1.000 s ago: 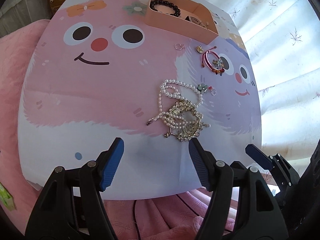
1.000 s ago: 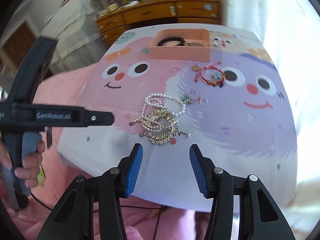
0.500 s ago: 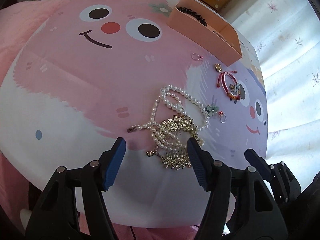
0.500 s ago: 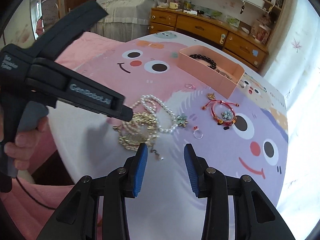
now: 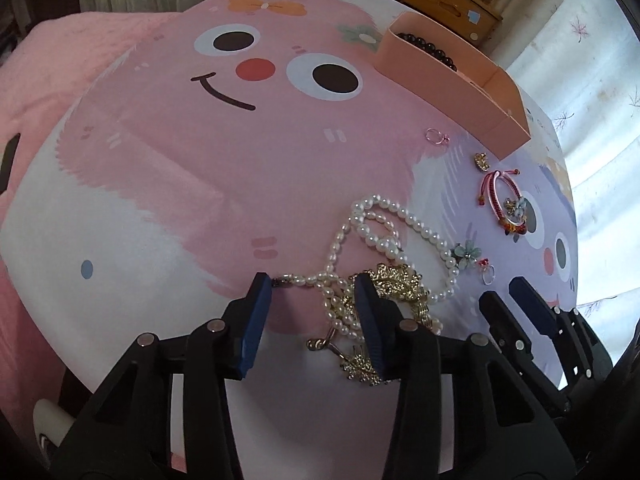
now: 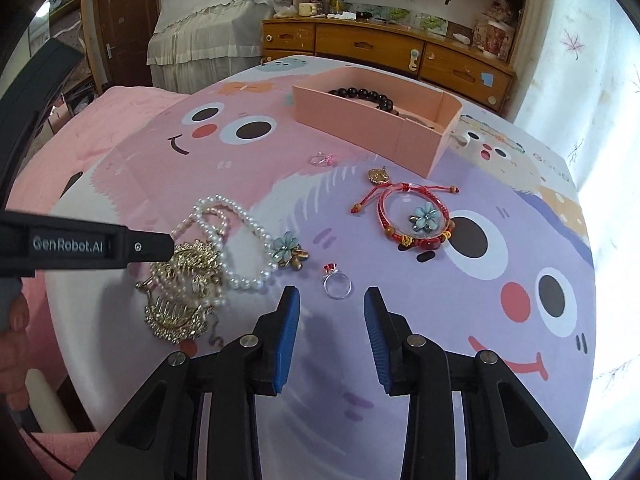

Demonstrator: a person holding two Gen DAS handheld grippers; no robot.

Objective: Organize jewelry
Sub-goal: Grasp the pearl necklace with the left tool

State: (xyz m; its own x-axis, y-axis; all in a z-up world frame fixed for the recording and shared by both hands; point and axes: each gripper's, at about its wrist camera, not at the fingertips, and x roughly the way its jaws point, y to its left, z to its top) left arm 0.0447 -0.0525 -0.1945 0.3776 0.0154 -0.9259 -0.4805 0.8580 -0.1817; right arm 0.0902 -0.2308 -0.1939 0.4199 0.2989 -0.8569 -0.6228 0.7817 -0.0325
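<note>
A tangle of white pearl necklace (image 5: 384, 240) and gold filigree hair comb (image 5: 396, 284) lies at lower centre of the left wrist view, on a round table covered with a pink-and-lilac cartoon cloth (image 5: 200, 168). The left gripper (image 5: 312, 292) is down over this tangle, its blue-padded jaws closing with pearl strands between them; the left pad touches the clasp end, and whether the strands are pinched yet cannot be told. In the right wrist view the same heap sits at centre left, with a teal flower brooch (image 6: 288, 249) just beside it. The right gripper (image 6: 330, 300) hovers with narrow, empty jaws, a silver ring with a red stone (image 6: 337, 283) lying just beyond its tips. Further right lies a red woven cord bracelet (image 6: 412, 216), above it a small gold charm (image 6: 378, 176) and a thin pink ring (image 6: 322, 159). At upper centre stands an open peach cardboard box (image 6: 360, 120) holding a dark bead bracelet (image 6: 364, 94).
</note>
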